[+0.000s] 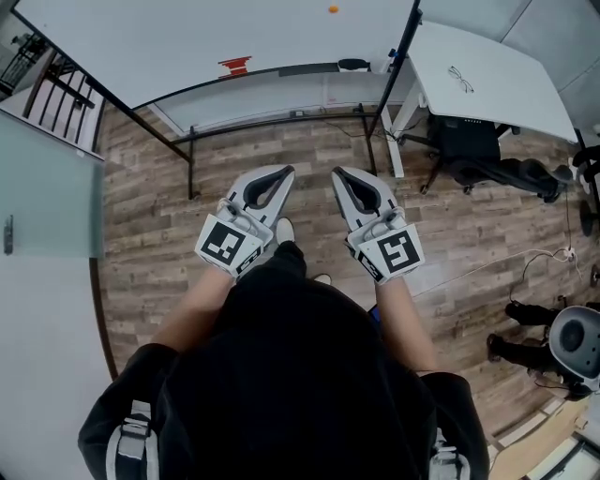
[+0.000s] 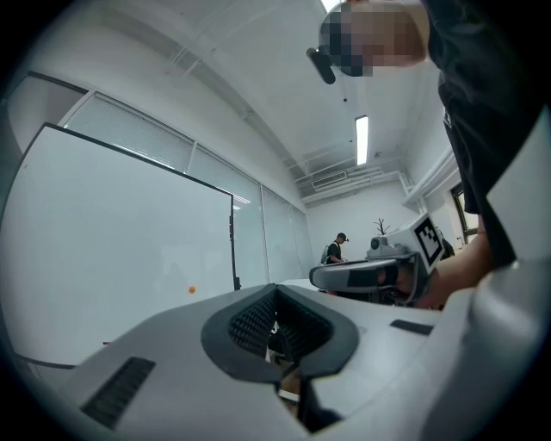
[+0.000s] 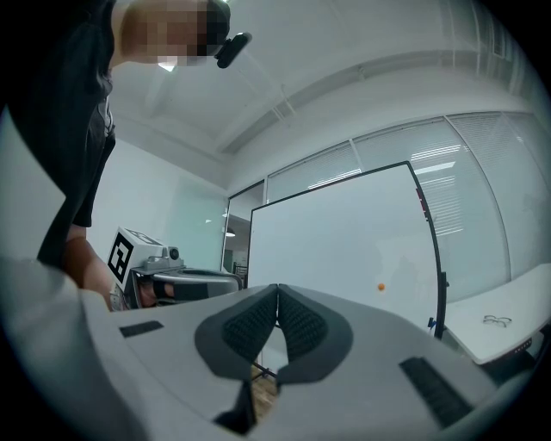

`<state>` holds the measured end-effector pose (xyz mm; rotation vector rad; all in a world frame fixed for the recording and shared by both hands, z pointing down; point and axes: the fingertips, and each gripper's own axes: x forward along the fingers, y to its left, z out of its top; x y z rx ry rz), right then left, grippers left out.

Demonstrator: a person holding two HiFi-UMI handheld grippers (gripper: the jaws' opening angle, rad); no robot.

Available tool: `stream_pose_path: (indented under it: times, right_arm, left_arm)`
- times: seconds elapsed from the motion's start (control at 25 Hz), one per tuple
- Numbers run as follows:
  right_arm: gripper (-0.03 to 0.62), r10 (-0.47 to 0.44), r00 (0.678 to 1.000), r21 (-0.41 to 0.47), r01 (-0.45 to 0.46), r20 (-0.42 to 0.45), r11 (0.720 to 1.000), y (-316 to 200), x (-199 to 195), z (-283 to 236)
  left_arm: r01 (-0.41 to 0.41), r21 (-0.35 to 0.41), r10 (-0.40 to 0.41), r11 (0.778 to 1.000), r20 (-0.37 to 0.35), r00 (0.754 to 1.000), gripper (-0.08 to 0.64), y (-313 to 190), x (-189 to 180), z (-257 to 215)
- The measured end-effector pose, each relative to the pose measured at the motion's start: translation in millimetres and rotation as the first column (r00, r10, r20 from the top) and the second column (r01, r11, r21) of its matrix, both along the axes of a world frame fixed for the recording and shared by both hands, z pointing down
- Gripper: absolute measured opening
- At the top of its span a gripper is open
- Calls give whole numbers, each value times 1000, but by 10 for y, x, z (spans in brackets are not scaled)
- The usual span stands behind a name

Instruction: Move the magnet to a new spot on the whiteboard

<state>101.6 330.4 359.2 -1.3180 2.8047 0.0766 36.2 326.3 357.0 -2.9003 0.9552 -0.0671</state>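
A small orange magnet (image 1: 333, 9) sticks on the whiteboard (image 1: 187, 37), far ahead of both grippers. It also shows as a dot in the left gripper view, magnet (image 2: 191, 290), and in the right gripper view, magnet (image 3: 380, 287). My left gripper (image 1: 289, 171) and right gripper (image 1: 336, 172) are held side by side over the wooden floor, pointing level toward the board. Both are shut with nothing between the pads. The left gripper (image 2: 276, 288) and right gripper (image 3: 277, 288) tips meet in their own views.
The board's tray holds a red eraser (image 1: 235, 65) and a black eraser (image 1: 353, 65). Black stand legs (image 1: 192, 169) reach onto the floor. A white table (image 1: 497, 75) with glasses (image 1: 460, 79) stands right, a chair (image 1: 506, 169) under it. A person (image 2: 333, 250) stands far off.
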Motion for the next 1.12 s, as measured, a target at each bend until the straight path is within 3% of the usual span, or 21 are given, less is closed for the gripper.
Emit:
stream_pose_path:
  times: [1.12]
  right_arm:
    - [2, 55, 998, -116, -58, -26, 992, -2081, -350, 260]
  left_arm:
    - [-78, -72, 75, 994, -45, 996, 2, -2156, -264, 190]
